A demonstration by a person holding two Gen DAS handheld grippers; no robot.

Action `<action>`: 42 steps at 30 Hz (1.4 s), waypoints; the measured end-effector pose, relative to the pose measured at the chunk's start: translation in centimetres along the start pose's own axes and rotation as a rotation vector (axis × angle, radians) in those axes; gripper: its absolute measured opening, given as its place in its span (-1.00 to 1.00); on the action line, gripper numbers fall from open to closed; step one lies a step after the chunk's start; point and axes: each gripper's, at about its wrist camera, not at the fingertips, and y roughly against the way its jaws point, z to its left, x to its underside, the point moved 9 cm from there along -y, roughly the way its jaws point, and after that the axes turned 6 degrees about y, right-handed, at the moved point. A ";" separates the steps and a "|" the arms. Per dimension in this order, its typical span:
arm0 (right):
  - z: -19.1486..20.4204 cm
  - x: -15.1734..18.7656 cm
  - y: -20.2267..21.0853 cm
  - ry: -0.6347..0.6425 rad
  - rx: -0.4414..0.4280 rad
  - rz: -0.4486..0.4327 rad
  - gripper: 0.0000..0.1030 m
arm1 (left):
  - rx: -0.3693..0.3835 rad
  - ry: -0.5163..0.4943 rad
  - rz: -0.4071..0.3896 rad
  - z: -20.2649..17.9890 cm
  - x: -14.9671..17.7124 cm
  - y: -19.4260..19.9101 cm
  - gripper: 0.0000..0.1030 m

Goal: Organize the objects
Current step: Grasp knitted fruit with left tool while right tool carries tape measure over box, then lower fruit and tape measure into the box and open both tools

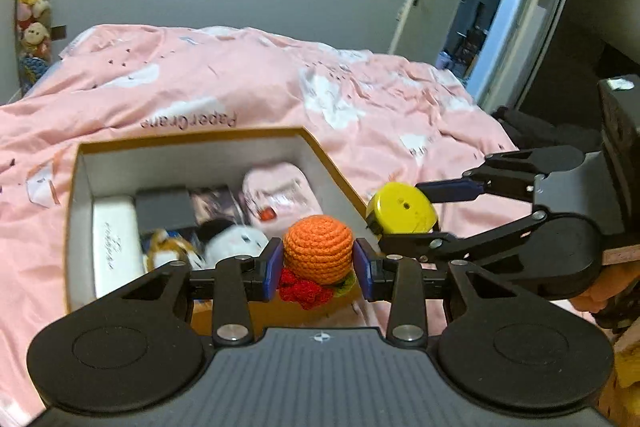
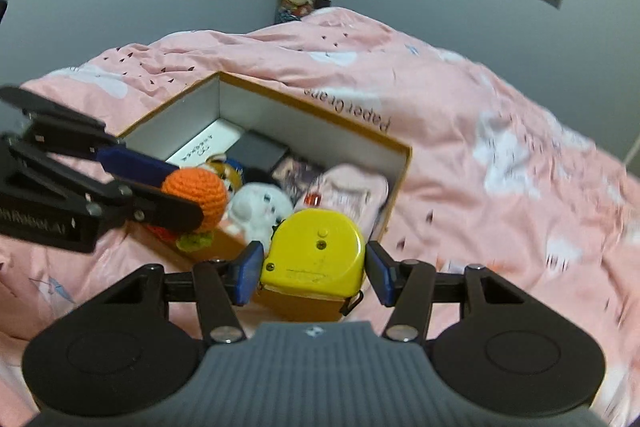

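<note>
Crocheted orange toy (image 1: pixel 319 250), with red and green trim beneath, is clamped between the blue pads of the left gripper (image 1: pixel 319 263) at the near edge of the open cardboard box (image 1: pixel 192 141). Yellow tape measure (image 2: pixel 316 253) is gripped by the right gripper (image 2: pixel 314 269) at the box's near corner. A white case (image 1: pixel 116 243), a white plush (image 2: pixel 260 207) and a pink pouch (image 1: pixel 280 195) are contained in the box, which is set on the pink duvet (image 1: pixel 260 75).
</note>
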 end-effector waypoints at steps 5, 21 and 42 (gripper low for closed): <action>-1.0 -1.8 -4.1 -0.025 -0.119 0.098 0.11 | 0.025 0.063 0.009 1.4 -2.5 -1.7 -0.17; -0.6 1.1 -14.3 0.069 -0.188 0.500 0.12 | 0.037 0.167 0.129 4.5 -1.6 -8.2 -0.17; -4.6 -0.7 -7.7 -0.069 0.030 0.227 -0.04 | 0.079 0.213 0.188 3.7 -0.6 -9.8 -0.17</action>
